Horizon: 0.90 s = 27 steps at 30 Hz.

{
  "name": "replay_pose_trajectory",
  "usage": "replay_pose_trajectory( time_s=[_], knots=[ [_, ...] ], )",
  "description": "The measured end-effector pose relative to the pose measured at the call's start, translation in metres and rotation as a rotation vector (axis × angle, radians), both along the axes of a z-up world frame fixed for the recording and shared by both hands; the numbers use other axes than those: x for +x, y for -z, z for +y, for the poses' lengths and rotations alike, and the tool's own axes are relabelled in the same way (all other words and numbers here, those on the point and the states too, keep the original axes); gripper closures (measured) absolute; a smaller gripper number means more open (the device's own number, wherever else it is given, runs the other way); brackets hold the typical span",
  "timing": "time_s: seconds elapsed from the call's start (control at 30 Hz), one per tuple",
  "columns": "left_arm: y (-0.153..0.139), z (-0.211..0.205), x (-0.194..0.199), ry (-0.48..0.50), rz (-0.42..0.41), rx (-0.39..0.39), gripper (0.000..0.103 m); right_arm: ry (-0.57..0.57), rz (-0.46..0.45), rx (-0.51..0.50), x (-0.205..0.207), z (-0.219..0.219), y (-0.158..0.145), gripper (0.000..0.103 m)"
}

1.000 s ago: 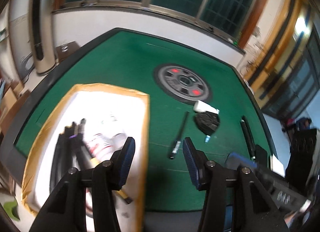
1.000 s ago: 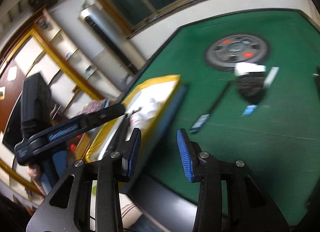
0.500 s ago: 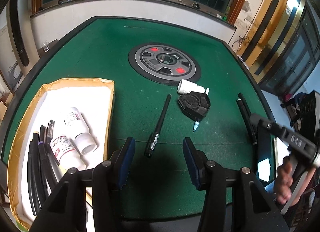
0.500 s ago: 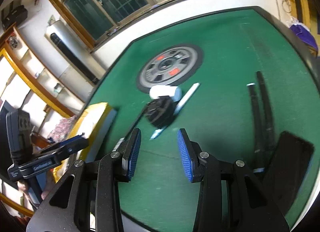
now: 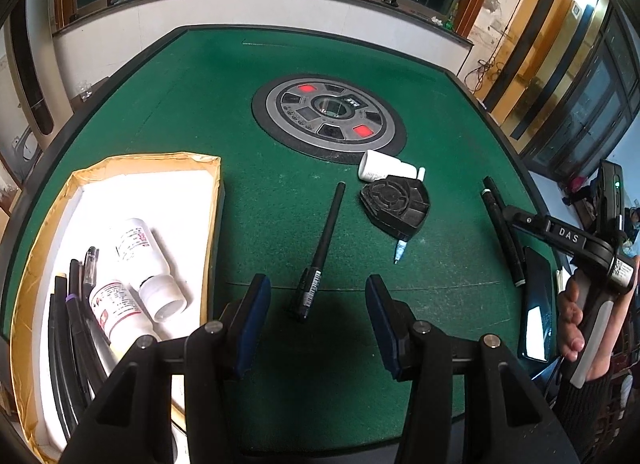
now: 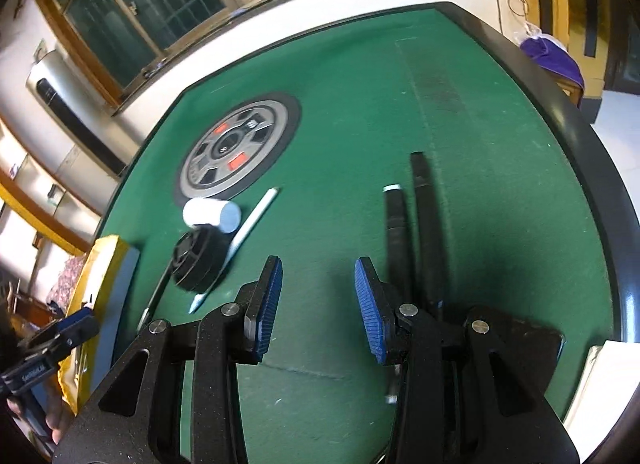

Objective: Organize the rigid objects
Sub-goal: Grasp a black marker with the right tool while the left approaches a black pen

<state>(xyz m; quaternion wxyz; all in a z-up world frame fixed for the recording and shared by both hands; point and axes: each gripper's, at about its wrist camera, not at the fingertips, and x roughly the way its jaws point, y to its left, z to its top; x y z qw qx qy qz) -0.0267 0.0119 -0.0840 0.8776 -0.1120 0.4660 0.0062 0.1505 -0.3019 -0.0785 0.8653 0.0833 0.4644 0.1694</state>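
- Seen from the left wrist, a cardboard tray with a white floor lies on the green bench at 9 o'clock.
- Inside the tray, a bundle of dark pens lies along its left wall; two white bottles lie on their sides just to the right of them, touching each other.
- The left gripper hangs above the near edge of the bench at 6 o'clock. Its jaws are released, with nothing between the blue pads.
- A black pen lies on the felt just beyond the left gripper, running from 6 toward 12 o'clock.
- A round grey disc with two red patches is set in the middle of the bench at 12 o'clock.
- A white bottle lies on its side at the disc's near rim, at about 1 o'clock.
- A black wedge-shaped case lies just in front of that bottle, resting over a white pen whose tip pokes out toward the viewer.
- Two long black markers lie side by side at 3 o'clock, with a flat dark slab near their close end.
- A hand at 4 o'clock grips the handle of the other tool.
- Seen from the right wrist, the right gripper hangs over bare felt at 6 o'clock, its jaws released and holding nothing.
- In that view the two markers run just right of the right-hand pad; their near ends are hidden behind it.
- The case, white pen and lone bottle sit at 9 to 10 o'clock there.
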Motion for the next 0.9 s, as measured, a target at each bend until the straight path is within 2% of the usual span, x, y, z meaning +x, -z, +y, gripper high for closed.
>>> replay_pose_trajectory(
  time_s=[0.23,0.33,0.4,0.53,0.63,0.83,0.9],
  knots=[
    [0.009,0.005,0.006,-0.006,0.042,-0.014,0.053,0.045,0.027,-0.127,0.013,-0.003,0.015,0.066],
    [0.013,0.005,0.010,-0.006,0.056,-0.019,0.054,0.038,0.056,-0.106,0.015,-0.004,0.020,0.065],
    [0.016,0.005,0.014,-0.008,0.068,-0.028,0.054,0.031,0.057,-0.130,0.010,0.001,0.020,0.066],
    [0.022,0.001,0.025,-0.005,0.104,-0.026,0.054,0.019,0.061,-0.167,-0.005,0.022,0.022,0.080],
    [0.026,-0.005,0.032,0.000,0.134,0.014,0.054,-0.009,0.072,-0.138,-0.022,0.037,0.023,0.086],
    [0.041,-0.020,0.052,0.046,0.187,0.050,0.054,-0.046,0.082,-0.065,-0.056,0.063,0.029,0.087],
    [0.050,-0.023,0.059,0.048,0.215,0.072,0.058,-0.044,0.080,-0.050,-0.067,0.067,0.030,0.087]
  ],
)
